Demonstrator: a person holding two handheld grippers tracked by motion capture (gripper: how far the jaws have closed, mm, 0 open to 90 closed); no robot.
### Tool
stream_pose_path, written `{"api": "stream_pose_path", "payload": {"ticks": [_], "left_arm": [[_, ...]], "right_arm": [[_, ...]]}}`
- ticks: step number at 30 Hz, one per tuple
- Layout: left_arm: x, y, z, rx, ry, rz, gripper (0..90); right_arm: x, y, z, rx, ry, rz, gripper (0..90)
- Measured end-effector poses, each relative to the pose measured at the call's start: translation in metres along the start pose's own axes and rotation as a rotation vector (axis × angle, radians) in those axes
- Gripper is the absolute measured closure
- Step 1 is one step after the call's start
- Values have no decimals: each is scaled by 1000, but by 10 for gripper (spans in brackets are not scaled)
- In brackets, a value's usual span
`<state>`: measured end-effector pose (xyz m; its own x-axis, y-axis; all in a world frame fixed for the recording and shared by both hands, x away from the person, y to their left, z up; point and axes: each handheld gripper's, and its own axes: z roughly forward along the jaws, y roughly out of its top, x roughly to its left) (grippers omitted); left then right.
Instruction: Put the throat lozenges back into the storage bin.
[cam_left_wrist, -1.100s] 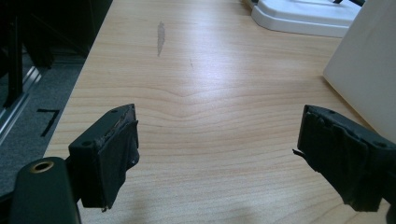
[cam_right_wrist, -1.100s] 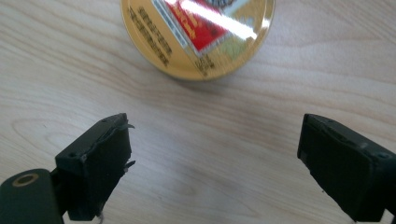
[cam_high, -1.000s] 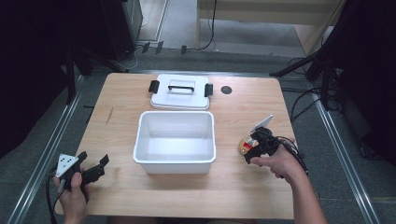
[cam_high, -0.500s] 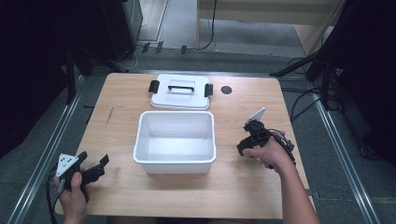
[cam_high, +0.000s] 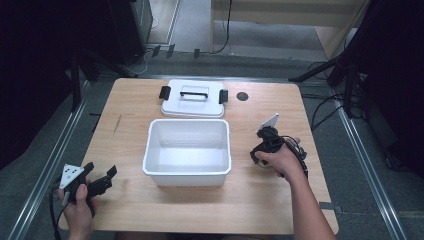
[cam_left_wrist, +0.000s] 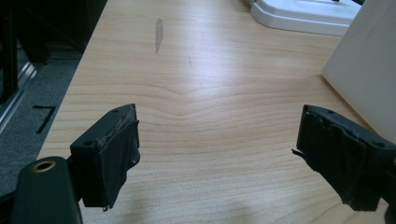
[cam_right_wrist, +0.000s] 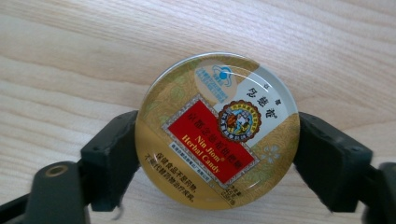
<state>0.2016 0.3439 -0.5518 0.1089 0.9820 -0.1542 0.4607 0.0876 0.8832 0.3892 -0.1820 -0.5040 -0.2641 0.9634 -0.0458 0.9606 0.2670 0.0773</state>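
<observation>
A round gold candy tin (cam_right_wrist: 217, 130) with a red label lies face up between the jaws of my right gripper (cam_right_wrist: 217, 140), which is shut on its sides over the bare wood. In the high view my right gripper (cam_high: 261, 150) is just right of the white plastic bin (cam_high: 186, 178), held in the person's hand. Near the table's front left corner my left gripper (cam_high: 102, 177) is open. In the left gripper view its pads (cam_left_wrist: 116, 149) stand wide apart above the tabletop with nothing between them.
The white bin stands empty at the table's middle. Its lid (cam_high: 192, 102), with black side clips and a handle, lies flat behind it. A small dark round hole (cam_high: 243, 96) sits in the wooden table (cam_high: 125, 145) right of the lid. Cables trail on the floor at the right.
My right gripper has shifted left, closer to the bin's right wall, with the tin in it. The left gripper has stayed put.
</observation>
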Motion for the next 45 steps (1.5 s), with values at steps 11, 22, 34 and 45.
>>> {"api": "stream_pose_path", "payload": {"ticks": [11, 22, 34, 45], "left_arm": [[0, 0, 0, 1, 0, 1, 139], [0, 0, 1, 0, -3, -4, 139], [1, 0, 1, 0, -5, -8, 139], [1, 0, 1, 1, -7, -11, 139]], "right_arm": [[-1, -3, -11, -9, 14, -35, 206], [1, -6, -35, -35, 23, -99, 206], [16, -6, -79, -102, 40, -194, 206], [44, -9, -133, -198, 71, -403, 206]]}}
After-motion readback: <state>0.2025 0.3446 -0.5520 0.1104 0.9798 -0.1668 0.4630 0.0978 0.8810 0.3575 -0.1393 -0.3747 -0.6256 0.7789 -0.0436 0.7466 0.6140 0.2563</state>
